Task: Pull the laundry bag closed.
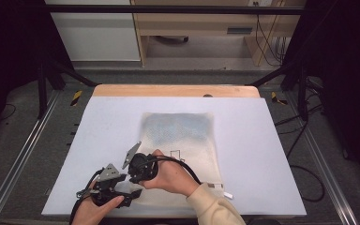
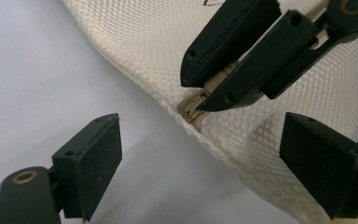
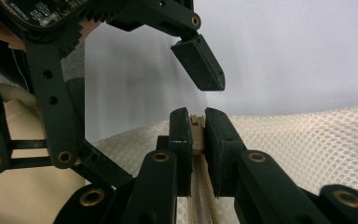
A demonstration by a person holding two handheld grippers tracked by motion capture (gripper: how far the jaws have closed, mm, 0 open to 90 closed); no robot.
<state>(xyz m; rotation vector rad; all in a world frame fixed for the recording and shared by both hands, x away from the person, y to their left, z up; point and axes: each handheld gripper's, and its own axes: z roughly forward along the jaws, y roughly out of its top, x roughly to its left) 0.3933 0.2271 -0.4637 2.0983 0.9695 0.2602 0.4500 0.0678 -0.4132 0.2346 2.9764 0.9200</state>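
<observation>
Your left gripper (image 2: 200, 163) stood with its jaws wide apart, straddling the near edge of the mesh bag (image 1: 180, 136) without pressing it. Just beyond, your right gripper (image 3: 197, 126) was clamped on the bag's zipper pull (image 2: 195, 108) at that edge. Both hands met at the table's (image 1: 262, 154) near left, your right hand (image 1: 168, 176) reaching across from the sleeve (image 1: 213, 204).

a pale grey bench (image 1: 262, 154) with a wooden far edge carries a cream mesh bag (image 1: 194, 150), lying flat near its middle, reaching toward the bench's near edge.
</observation>
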